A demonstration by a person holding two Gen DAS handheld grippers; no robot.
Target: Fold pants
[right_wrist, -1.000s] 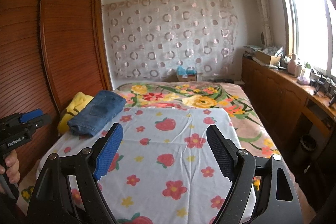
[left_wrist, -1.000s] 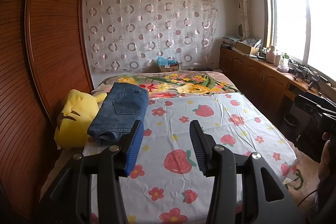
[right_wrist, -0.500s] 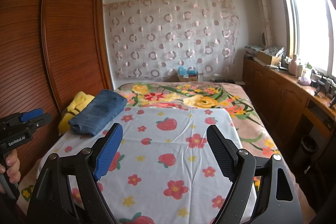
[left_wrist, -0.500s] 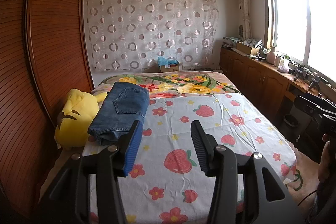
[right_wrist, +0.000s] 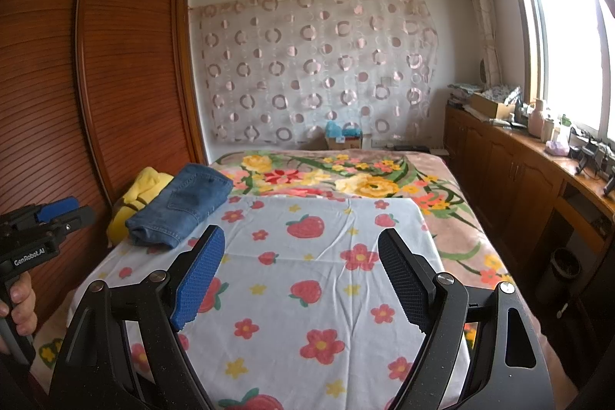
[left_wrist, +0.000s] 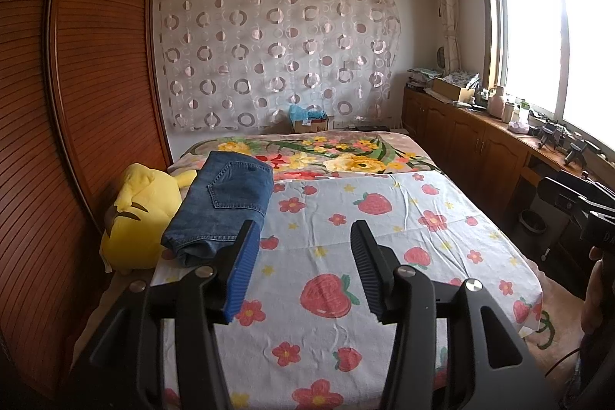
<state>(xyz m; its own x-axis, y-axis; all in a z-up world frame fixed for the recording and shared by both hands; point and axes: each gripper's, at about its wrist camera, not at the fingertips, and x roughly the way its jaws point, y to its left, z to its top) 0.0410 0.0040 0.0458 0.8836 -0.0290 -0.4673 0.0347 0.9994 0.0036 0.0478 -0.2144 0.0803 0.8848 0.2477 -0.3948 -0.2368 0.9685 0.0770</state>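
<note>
The folded blue denim pants (left_wrist: 226,202) lie on the bed's crinkly strawberry sheet (left_wrist: 384,241), half hiding a soft yellow plush toy (left_wrist: 140,214). The left gripper (left_wrist: 301,271) and right gripper (right_wrist: 301,279) gape apart, their fingers holding nothing.

The pants (left_wrist: 225,206) are seen in faded blue denim, set against a bright yellow plush (left_wrist: 140,218) marked with dark streaks. The sheet (left_wrist: 384,229) is printed in white with red strawberries, red flowers and small yellow stars, while the blanket (right_wrist: 346,175) beyond is patterned with yellow, red and pink blooms and green leaves on a dusty pink ground. The curtain (left_wrist: 276,52) is figured with mauve rings and discs on pale cloth, the wardrobe (left_wrist: 96,95) is shown in reddish-brown slats, and blue pads are carried on black fingers (right_wrist: 198,271).
</note>
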